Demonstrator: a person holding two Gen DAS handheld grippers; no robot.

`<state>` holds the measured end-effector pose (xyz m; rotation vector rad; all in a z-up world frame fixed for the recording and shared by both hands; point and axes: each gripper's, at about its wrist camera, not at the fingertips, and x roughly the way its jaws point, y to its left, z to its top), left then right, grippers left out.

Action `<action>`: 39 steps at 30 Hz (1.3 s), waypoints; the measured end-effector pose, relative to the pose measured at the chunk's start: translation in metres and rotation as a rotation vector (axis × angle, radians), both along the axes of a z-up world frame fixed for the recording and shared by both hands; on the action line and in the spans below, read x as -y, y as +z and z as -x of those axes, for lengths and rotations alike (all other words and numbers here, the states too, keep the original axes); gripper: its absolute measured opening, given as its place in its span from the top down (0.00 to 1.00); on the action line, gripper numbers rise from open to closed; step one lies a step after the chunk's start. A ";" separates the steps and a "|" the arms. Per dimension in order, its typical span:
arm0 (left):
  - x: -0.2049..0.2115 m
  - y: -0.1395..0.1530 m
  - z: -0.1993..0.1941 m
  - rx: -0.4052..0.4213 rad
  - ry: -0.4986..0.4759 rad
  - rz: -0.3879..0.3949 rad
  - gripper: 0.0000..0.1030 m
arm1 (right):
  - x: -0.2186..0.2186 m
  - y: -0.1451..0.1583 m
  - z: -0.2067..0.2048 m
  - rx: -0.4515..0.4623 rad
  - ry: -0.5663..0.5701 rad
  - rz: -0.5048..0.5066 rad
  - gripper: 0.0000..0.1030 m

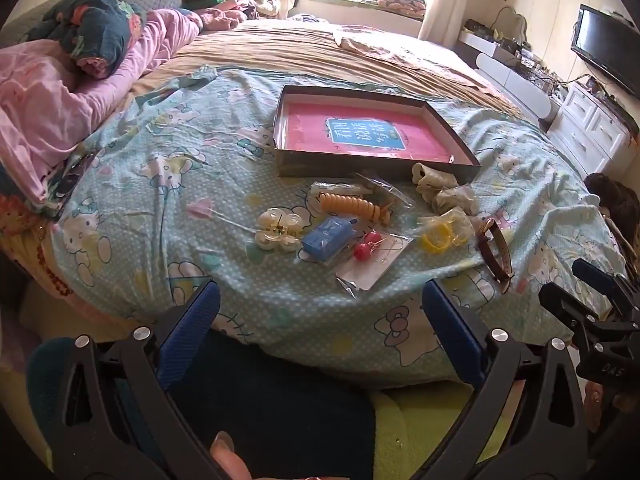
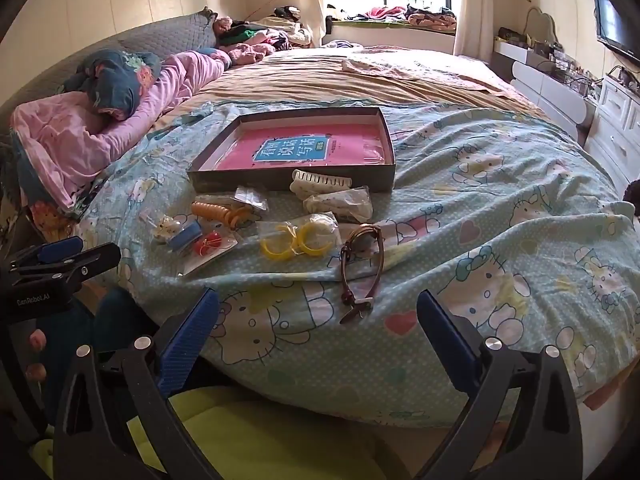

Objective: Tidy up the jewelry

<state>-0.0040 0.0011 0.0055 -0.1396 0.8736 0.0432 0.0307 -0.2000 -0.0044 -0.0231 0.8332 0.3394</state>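
We hold both tools wide apart and empty. Our left gripper (image 1: pixel 320 324) hangs off the near edge of the bed (image 1: pixel 280 320), aimed down at the scattered pieces; our right gripper (image 2: pixel 318 328) does the same further right, nearest the brown strap watch (image 2: pixel 360 268).

Beyond the watch lie the yellow hoops (image 2: pixel 296 242) in clear wrap, red bead earrings (image 1: pixel 366 244) on a card, a blue packet (image 1: pixel 328 238), a butterfly clip (image 1: pixel 278 228), an orange spiral tie (image 1: pixel 354 205) and a cream claw clip (image 2: pixel 320 182) against the front wall of the shallow box (image 1: pixel 460 140). The box sits mid-bed with a pink book inside.

Risks: the soft, wrinkled sheet may bunch between the jaws. The slippery wrappers could slide out. The watch, closest to the near edge, could be nudged off. The small bag beside the spiral tie possibly holds studs; we cannot tell.
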 end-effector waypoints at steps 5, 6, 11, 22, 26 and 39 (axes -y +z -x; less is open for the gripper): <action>0.000 -0.001 0.000 -0.001 0.002 -0.003 0.08 | -0.001 0.000 0.000 0.001 0.001 0.000 0.04; 0.001 0.000 0.000 -0.002 0.003 -0.003 0.08 | -0.001 0.000 0.001 0.001 0.001 0.001 0.04; 0.001 0.000 -0.001 -0.002 0.003 -0.003 0.08 | 0.000 0.000 0.001 0.000 0.001 0.000 0.04; 0.002 0.000 -0.001 -0.001 0.003 -0.007 0.08 | 0.000 -0.001 0.001 0.000 0.002 0.000 0.04; 0.001 0.001 -0.001 0.000 0.005 -0.007 0.08 | 0.000 -0.001 0.001 0.000 0.001 0.000 0.04; 0.002 0.001 -0.001 0.000 0.005 -0.009 0.08 | 0.000 0.000 0.001 0.000 0.003 0.000 0.04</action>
